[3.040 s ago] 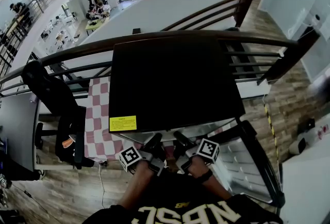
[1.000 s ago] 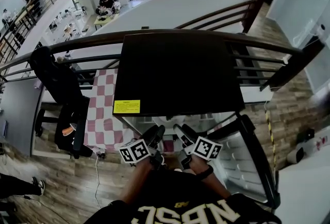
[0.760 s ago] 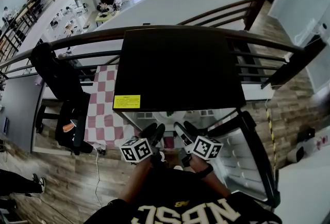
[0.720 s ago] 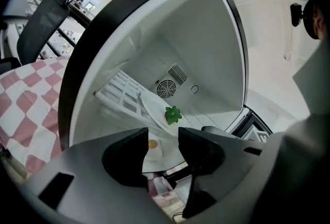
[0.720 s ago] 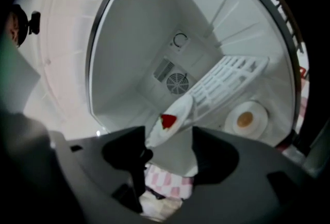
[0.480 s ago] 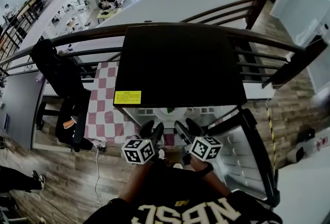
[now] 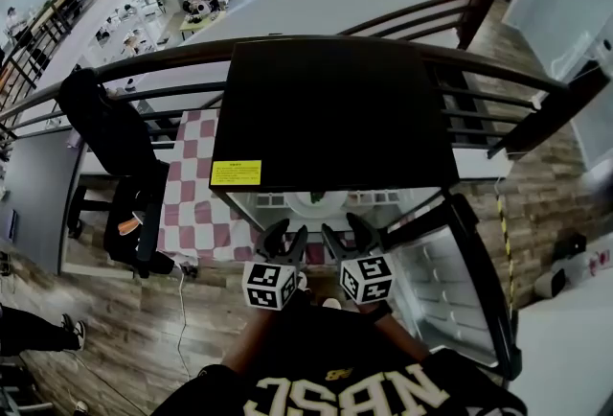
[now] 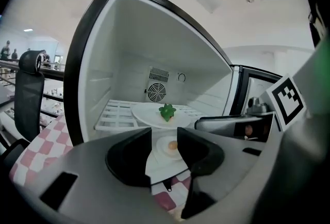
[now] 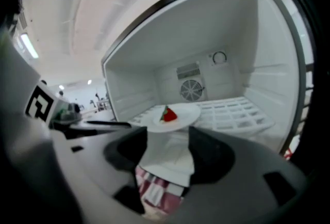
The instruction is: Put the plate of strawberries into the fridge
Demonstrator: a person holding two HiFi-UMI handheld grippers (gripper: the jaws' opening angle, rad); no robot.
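Fridge (image 7: 330, 117), door open. Plate (image 9: 188, 112) with strawberry (image 9: 169, 114) on its rack inside. Left gripper (image 7: 284, 238) and right gripper (image 7: 347, 232) before its opening: jaws wide, just closing slightly, both empty.

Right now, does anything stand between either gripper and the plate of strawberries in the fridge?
Nothing visible does. The plate sits on the shelf; the left gripper and right gripper, jaws empty and just closing slightly, face it directly.
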